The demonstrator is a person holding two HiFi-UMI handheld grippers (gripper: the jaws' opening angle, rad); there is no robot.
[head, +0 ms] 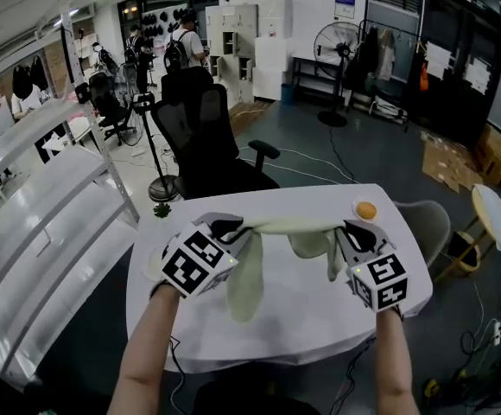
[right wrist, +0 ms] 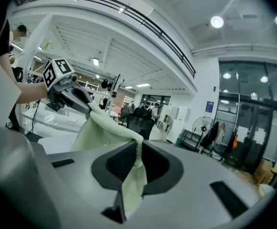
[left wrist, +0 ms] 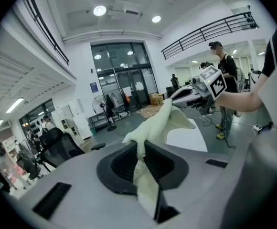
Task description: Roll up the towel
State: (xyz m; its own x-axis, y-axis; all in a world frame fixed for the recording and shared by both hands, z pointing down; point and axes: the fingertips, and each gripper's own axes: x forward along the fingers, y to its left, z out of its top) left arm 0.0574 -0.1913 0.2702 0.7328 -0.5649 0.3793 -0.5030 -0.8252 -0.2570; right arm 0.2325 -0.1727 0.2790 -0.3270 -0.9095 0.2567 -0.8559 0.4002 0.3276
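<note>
A pale yellow-green towel [head: 278, 232] hangs stretched between both grippers above the white table [head: 320, 318]. My left gripper [head: 227, 228] is shut on one corner of it, and the cloth [left wrist: 155, 128] runs out from between its jaws toward the other gripper [left wrist: 196, 92]. My right gripper [head: 347, 229] is shut on the opposite corner; the towel [right wrist: 102, 130] bunches between its jaws and leads across to the left gripper [right wrist: 76, 97]. Loose folds of the towel droop down toward the tabletop between the two hands.
An orange [head: 365, 210] lies on a small dish at the table's far right. A black office chair [head: 206, 141] stands behind the table, a grey chair [head: 428, 223] at its right. White shelving [head: 34, 197] runs along the left.
</note>
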